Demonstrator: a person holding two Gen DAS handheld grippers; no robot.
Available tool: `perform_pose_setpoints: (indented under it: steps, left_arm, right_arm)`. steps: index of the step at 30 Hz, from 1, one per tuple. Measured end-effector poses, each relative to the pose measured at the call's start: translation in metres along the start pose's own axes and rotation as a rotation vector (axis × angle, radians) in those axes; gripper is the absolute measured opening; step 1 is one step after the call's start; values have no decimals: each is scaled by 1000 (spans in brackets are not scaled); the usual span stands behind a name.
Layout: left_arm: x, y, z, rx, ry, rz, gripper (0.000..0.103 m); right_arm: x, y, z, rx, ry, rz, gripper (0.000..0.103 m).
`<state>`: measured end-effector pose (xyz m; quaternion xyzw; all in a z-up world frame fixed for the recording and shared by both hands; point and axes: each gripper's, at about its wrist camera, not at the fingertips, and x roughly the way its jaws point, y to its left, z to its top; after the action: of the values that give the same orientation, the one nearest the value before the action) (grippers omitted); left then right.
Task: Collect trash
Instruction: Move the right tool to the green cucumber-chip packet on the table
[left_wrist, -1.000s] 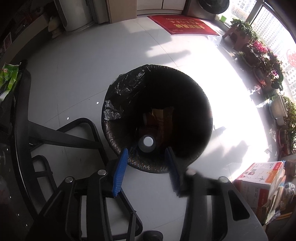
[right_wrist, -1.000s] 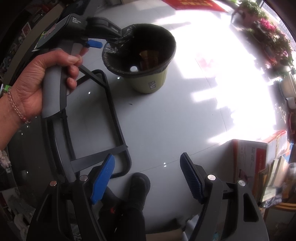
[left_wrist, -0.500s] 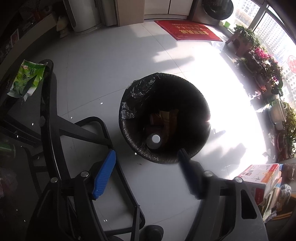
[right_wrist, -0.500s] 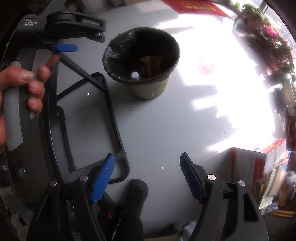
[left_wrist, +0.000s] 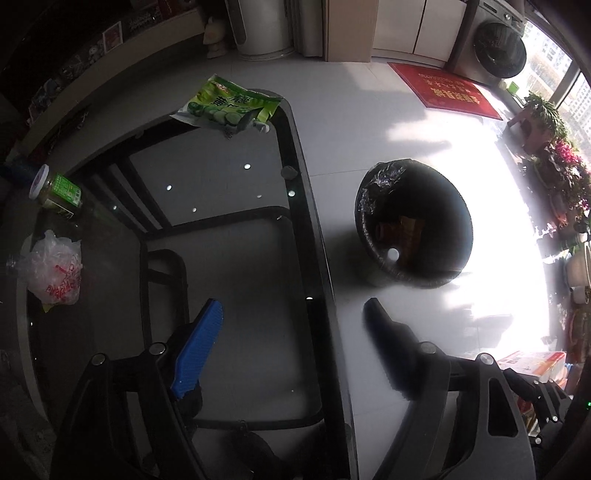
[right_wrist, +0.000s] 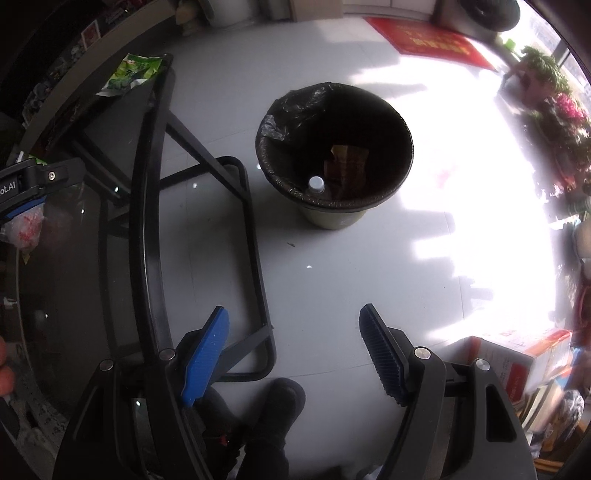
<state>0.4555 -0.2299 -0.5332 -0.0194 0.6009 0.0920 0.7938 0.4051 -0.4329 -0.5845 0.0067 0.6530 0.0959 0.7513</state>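
My left hand-held gripper (left_wrist: 291, 328): jaws wide and just opening further, nothing between them, hanging above the glass desk (left_wrist: 310, 229) edge.
My right hand-held gripper (right_wrist: 293, 334): jaws wide, empty, over the floor (right_wrist: 332, 266) beside the desk.
Trash bin (right_wrist: 334, 155): on the floor, black liner, a white-capped bottle (right_wrist: 316, 183) and brown packets inside.
Still on the desk: green snack bag (left_wrist: 229, 105) at the far corner, green-labelled jar (left_wrist: 55, 190), crumpled plastic bag (left_wrist: 55, 271).
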Motion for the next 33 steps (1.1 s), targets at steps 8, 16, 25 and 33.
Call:
perform_pose_setpoints:
  steps: [8, 16, 25, 33]
  left_arm:
    - [-27, 69, -24, -127, 22, 71, 78]
    - [-47, 122, -55, -236, 58, 122, 78]
    - [-75, 171, -78, -358, 43, 169, 78]
    - [-88, 204, -97, -473, 38, 164, 78]
  right_arm:
    - [-4, 49, 27, -110, -30, 8, 71]
    - [-8, 103, 60, -238, -66, 33, 71]
    - [-4, 175, 96, -413, -114, 43, 71]
    - [17, 235, 156, -492, -173, 17, 71]
